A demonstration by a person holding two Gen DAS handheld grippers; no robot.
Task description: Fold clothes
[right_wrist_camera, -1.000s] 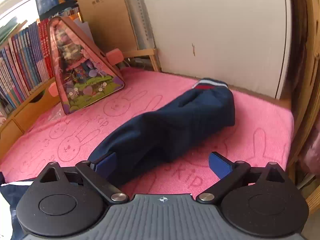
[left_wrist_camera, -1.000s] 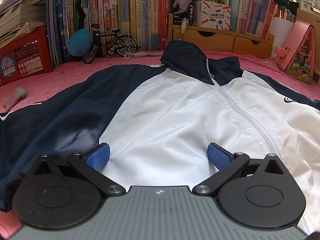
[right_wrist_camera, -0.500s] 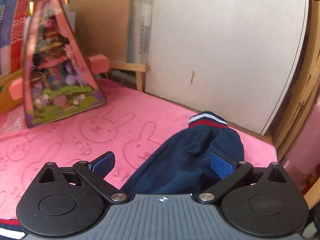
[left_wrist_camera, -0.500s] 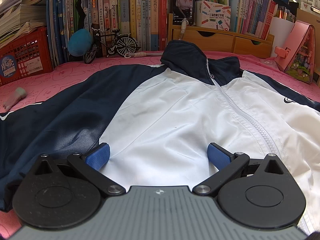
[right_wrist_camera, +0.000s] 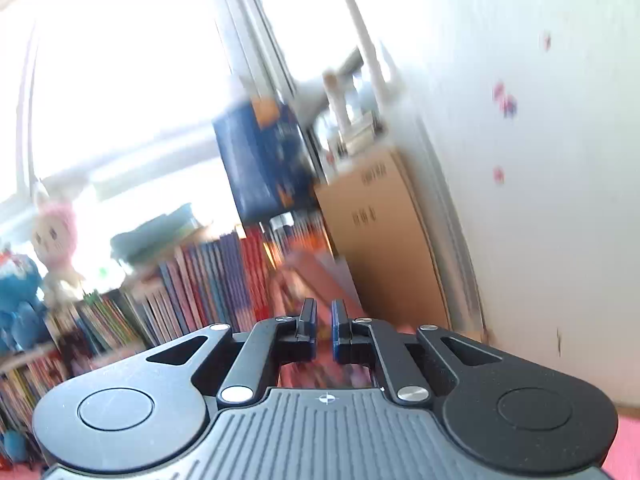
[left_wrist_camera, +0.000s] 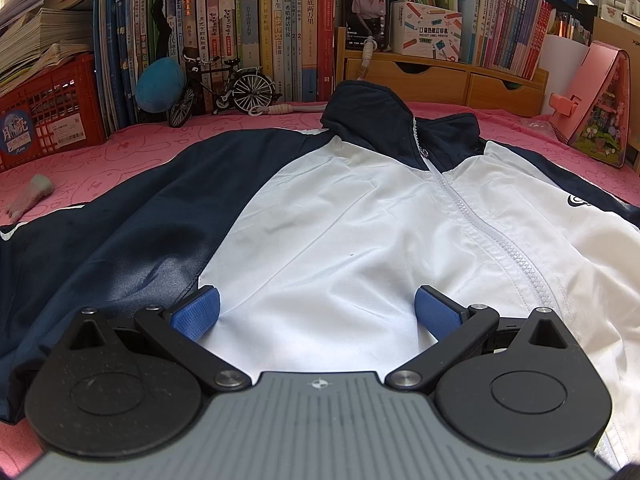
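Observation:
A white and navy zip jacket point(left_wrist_camera: 360, 232) lies flat, front up, on a pink bunny-print cloth point(left_wrist_camera: 140, 148), collar toward the bookshelf. My left gripper point(left_wrist_camera: 316, 312) is open, its blue pads resting on the white front panel near the hem. In the right wrist view my right gripper point(right_wrist_camera: 324, 320) is tilted upward, its jaws nearly closed with a thin gap. Nothing shows between the pads. The jacket and its sleeve are out of the right wrist view, which is blurred.
Behind the jacket stand a row of books point(left_wrist_camera: 260, 32), a model bicycle point(left_wrist_camera: 224, 88), a red crate point(left_wrist_camera: 48, 108), wooden drawers point(left_wrist_camera: 440, 80) and a pink triangular toy house point(left_wrist_camera: 596, 120). The right wrist view shows a cardboard box point(right_wrist_camera: 384, 236), a white wall point(right_wrist_camera: 540, 160) and books point(right_wrist_camera: 200, 288).
My right gripper has closed from wide open over the navy sleeve and swung upward, so the sleeve has left its view. The left gripper has not moved.

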